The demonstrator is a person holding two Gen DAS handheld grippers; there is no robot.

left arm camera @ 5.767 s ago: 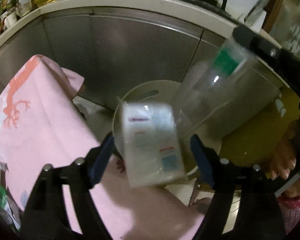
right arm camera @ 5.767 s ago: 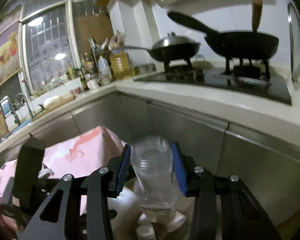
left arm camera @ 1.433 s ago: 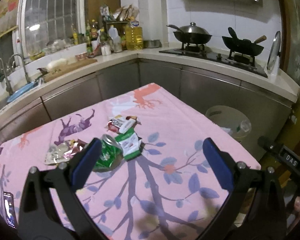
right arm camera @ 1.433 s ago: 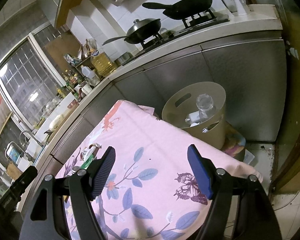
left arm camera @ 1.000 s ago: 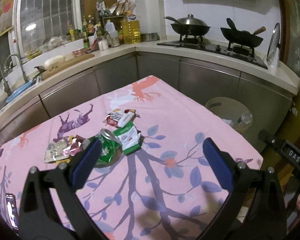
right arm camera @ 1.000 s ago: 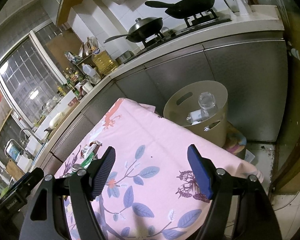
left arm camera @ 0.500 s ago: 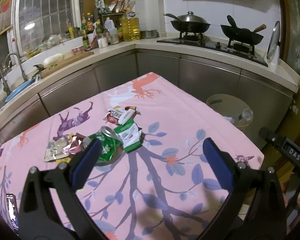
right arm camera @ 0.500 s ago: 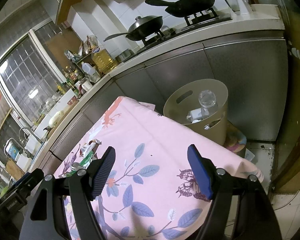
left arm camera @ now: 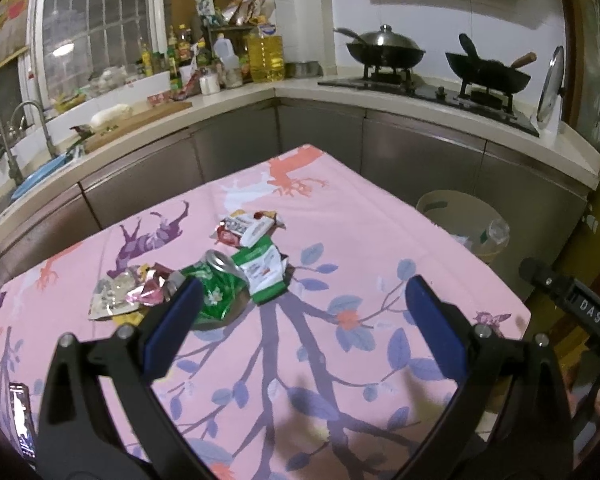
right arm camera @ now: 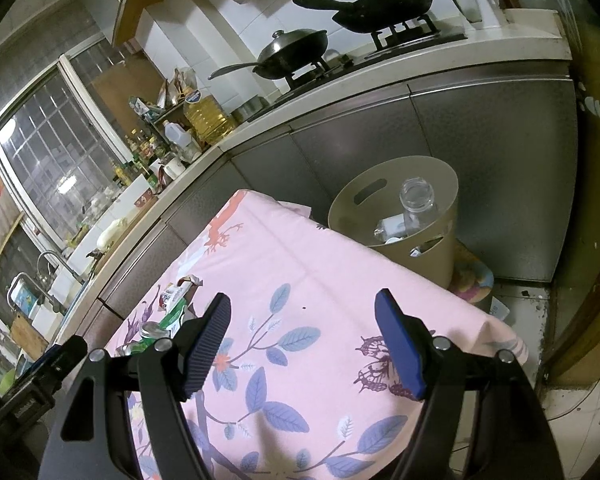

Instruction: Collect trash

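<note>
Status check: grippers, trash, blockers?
Left gripper open, empty. Right gripper open, empty. Can and wrappers on table; bottle in bin. Nothing in the way.

Both wrist views angled down, sharing pink tablecloth (left arm camera: 340, 208), bin (right arm camera: 396, 208)

1. Near half of the table (left arm camera: 364, 240) is bare cloth, so there's plenty of room to come in low from the front.
2. Trash sits in one clump left of centre: can (left arm camera: 216, 288), green wrapper (left arm camera: 262, 268), red-white wrapper (left arm camera: 244, 228), foil wrappers (left arm camera: 128, 292). They touch or overlap, so there's hardly a gap between them.
3. Bin (right arm camera: 404, 216) stands off the table's far right corner, close against the cabinets (right arm camera: 480, 152). Its mouth is open from above, but a bottle (right arm camera: 418, 200) pokes up inside.
4. Phone (left arm camera: 22, 420) lies at the near left edge.
</note>
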